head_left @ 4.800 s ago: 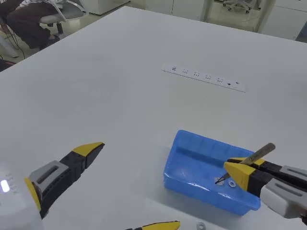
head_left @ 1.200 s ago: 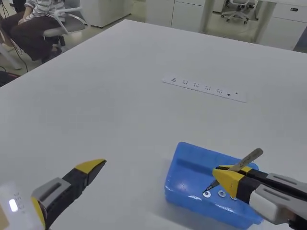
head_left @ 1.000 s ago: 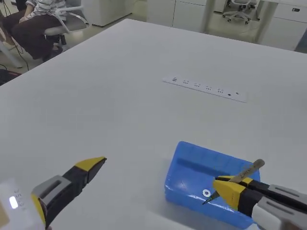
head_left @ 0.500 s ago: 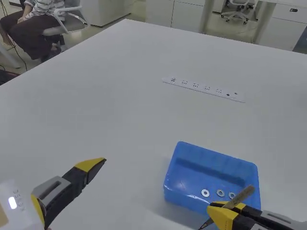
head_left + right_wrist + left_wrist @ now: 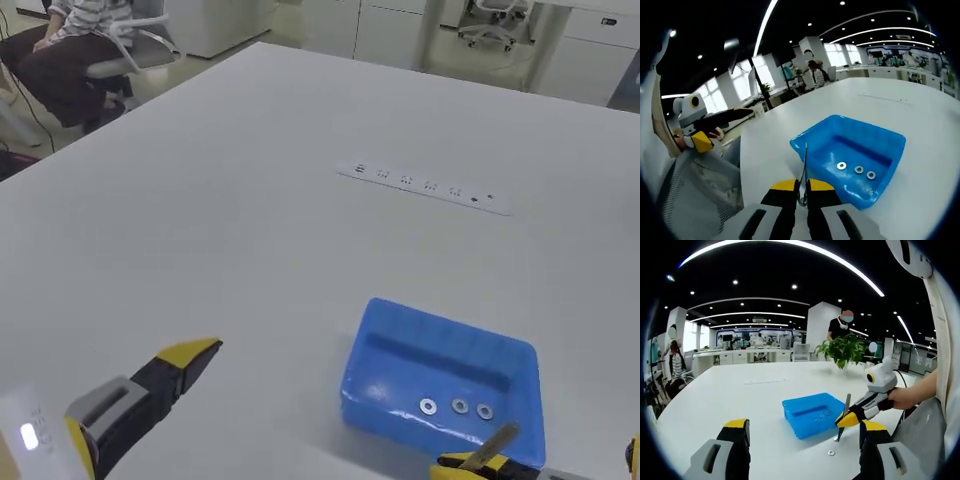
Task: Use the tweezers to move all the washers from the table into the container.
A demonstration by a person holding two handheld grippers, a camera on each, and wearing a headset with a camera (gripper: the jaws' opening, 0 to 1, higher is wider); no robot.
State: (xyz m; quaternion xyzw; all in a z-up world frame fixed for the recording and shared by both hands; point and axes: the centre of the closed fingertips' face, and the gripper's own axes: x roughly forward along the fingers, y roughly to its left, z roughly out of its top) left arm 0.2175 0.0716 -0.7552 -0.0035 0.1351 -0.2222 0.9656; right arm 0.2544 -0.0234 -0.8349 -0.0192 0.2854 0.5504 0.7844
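Over on the left, the left gripper (image 5: 804, 426) just hangs above the bare table (image 5: 250, 200) with its jaws spread wide, nothing between them. In the head view you only catch one yellow-tipped jaw of it near the bottom left corner.

Middle of the bench there's a power strip (image 5: 425, 187) lying flat, well away from everything else.

Closer in, towards the right, sits the blue container (image 5: 400, 318). Three washers (image 5: 459, 405) lie in a neat row on its floor, near the front wall, close together but not stacked.

Just to the right of and in front of that is the right gripper (image 5: 802, 186), jaws clamped tight on the tweezers (image 5: 804, 165). From the left gripper view the tweezers (image 5: 842, 417) are angled tip-down at the table just beside the container's front wall, outside it. Can't tell if the tip is actually touching the surface.

One more washer (image 5: 831, 453) is loose on the table, near that tip and apart from the container.
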